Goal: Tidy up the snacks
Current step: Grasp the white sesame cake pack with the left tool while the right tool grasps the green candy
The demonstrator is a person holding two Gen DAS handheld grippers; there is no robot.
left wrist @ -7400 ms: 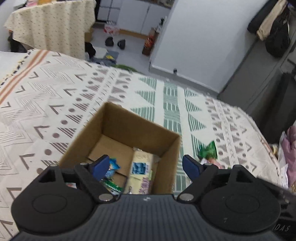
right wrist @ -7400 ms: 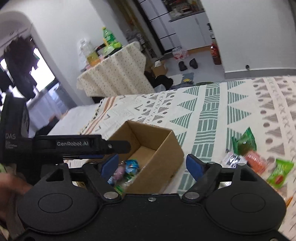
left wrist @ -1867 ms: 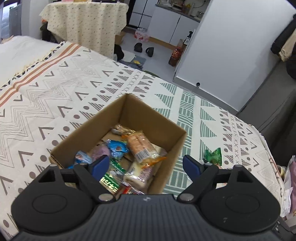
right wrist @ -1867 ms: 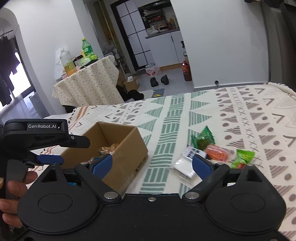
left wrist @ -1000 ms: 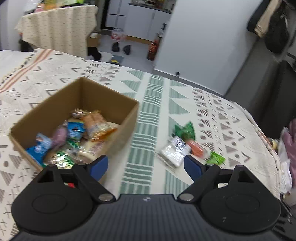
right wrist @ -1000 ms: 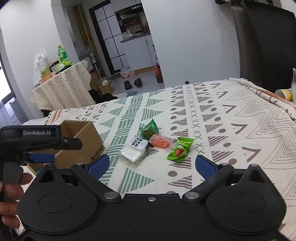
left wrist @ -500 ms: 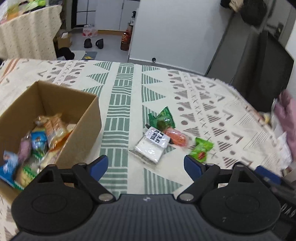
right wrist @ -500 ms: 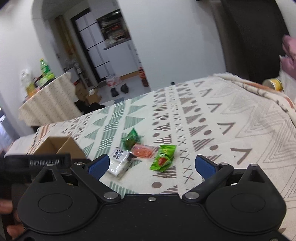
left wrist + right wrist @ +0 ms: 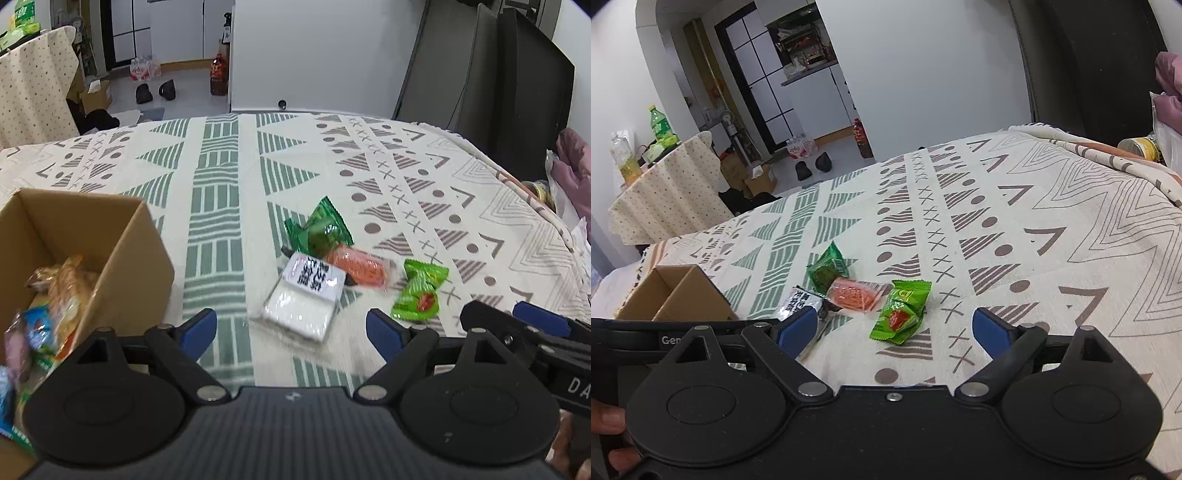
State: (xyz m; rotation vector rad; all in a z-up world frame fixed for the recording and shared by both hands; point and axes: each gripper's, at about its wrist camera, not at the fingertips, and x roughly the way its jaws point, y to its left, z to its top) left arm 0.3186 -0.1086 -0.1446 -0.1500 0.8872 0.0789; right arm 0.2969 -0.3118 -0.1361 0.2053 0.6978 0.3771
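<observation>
While both grippers hang over the patterned cloth, neither has anything in it. The left gripper has its jaws spread wide, with the white packet lying on the cloth just ahead, between the blue pads. The right gripper is spread just as wide, and the light green packet lies between its pads. Four snacks sit in a loose cluster: the dark green packet farthest off, the orange packet touching it and the white one, the light green one just beside. To the left stands the box, open, with several wrapped snacks piled inside. A hand grips the left tool's handle.
</observation>
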